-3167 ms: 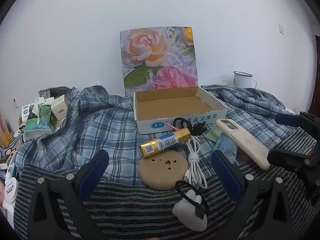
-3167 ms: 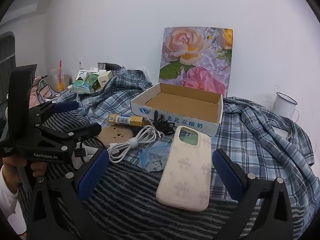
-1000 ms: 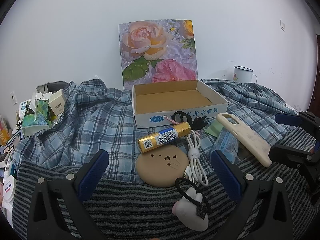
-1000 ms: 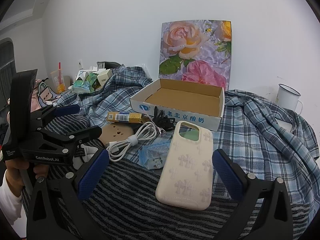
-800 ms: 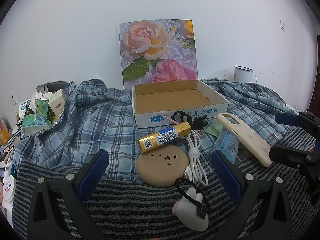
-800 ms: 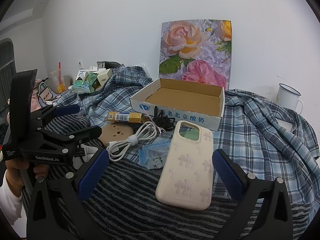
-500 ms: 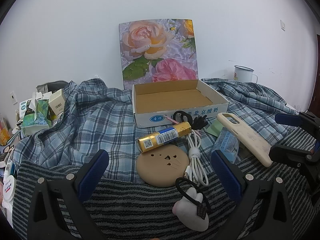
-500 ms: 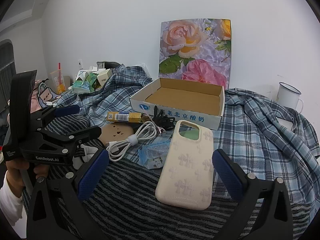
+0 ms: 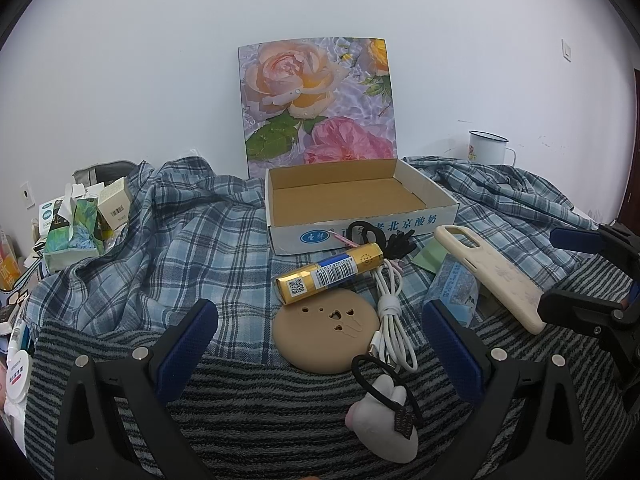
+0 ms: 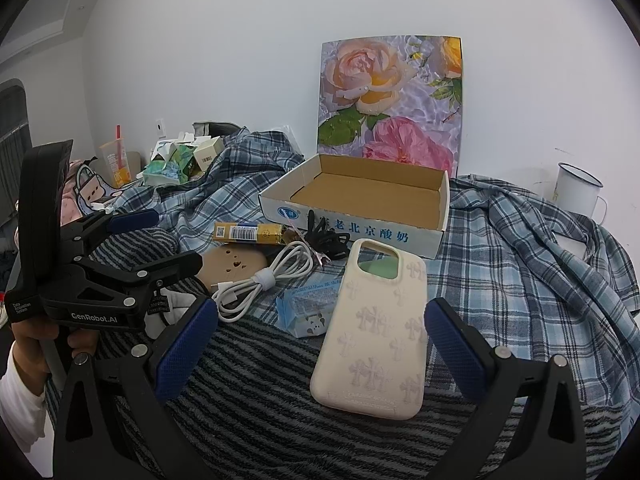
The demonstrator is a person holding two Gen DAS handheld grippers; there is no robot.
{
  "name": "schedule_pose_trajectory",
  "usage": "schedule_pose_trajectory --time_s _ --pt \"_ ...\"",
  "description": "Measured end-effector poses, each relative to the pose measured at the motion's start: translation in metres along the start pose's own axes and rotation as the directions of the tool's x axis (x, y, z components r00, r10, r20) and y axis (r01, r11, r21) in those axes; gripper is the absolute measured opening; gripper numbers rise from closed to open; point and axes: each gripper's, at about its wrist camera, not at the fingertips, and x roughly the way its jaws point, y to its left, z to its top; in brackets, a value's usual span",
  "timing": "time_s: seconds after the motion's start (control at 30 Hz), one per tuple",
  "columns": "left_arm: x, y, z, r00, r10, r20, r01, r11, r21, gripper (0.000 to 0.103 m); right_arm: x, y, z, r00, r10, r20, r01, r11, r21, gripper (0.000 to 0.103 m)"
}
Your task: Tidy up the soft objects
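both grippers hover with jaws spread wide and nothing between them. left gripper (image 9: 320, 344), with blue-padded black fingers, hangs over a grey-and-black striped fuzzy blanket (image 9: 248, 412); right gripper (image 10: 322, 344) hangs over the same blanket, and a hand (image 10: 30, 344) at 9 o'clock in the right wrist view holds the left tool's handle.

in the left wrist view, a round tan silicone pad with small cut-outs (image 9: 326, 334) lies at the centre, between the fingers. a gold-wrapped bar with a blue and white barcode label (image 9: 330, 278) rests tilted on the pad's 12 o'clock edge. a coiled white charging cable (image 9: 390, 312) lies just beside the pad at 3 o'clock. a small white plush rabbit on a black hair tie (image 9: 382, 416) sits at 5 o'clock, near the bottom edge. a pale blue clear-plastic packet (image 9: 454, 290) lies at 3 o'clock of the cable, and a cream soft phone case with embossed crosses (image 10: 376, 332) leans over it, its far end propped up.

beyond, at 12 o'clock, an open shallow cardboard box with blue print on its white front (image 9: 360, 232) stands empty, its rose-printed lid (image 9: 318, 106) upright against the wall. black hair ties (image 9: 366, 232) lie against the box front. a blue plaid cloth (image 9: 160, 236) is spread under it all. a white enamel mug (image 9: 486, 148) stands at 2 o'clock.
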Motion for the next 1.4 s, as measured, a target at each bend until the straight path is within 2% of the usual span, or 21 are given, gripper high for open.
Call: schedule_pose_trajectory --time_s 0.77,0.87,1.03,1.1,1.27,1.4 --pt "0.001 0.003 -0.007 1.0 -0.005 -0.017 0.005 1.0 -0.01 0.103 -0.001 0.0 -0.004 1.0 -0.002 0.009 0.002 1.0 0.004 0.103" --pt "0.002 0.005 -0.008 0.999 -0.018 -0.041 0.016 0.999 -0.037 0.103 0.001 0.0 -0.004 1.0 0.0 0.007 0.0 1.0 0.006 0.103" --pt "0.011 0.011 0.009 0.989 -0.116 -0.095 0.095 0.976 -0.197 0.103 -0.003 -0.003 -0.003 1.0 0.008 0.004 -0.008 1.0 0.025 0.103" --pt "0.018 0.008 0.018 0.987 -0.102 -0.123 0.074 0.974 -0.216 0.103 -0.005 -0.004 -0.003 1.0 0.014 0.001 -0.014 0.999 0.037 0.103" --pt "0.042 -0.001 0.038 0.98 -0.014 -0.198 -0.028 0.977 -0.211 0.103 -0.006 -0.008 -0.003 1.0 0.005 -0.012 -0.004 0.998 0.065 0.103" --pt "0.067 0.003 0.045 0.961 -0.043 -0.273 -0.035 0.961 -0.275 0.103 0.001 -0.018 0.003 0.999 0.004 -0.05 0.002 0.993 0.117 0.103"
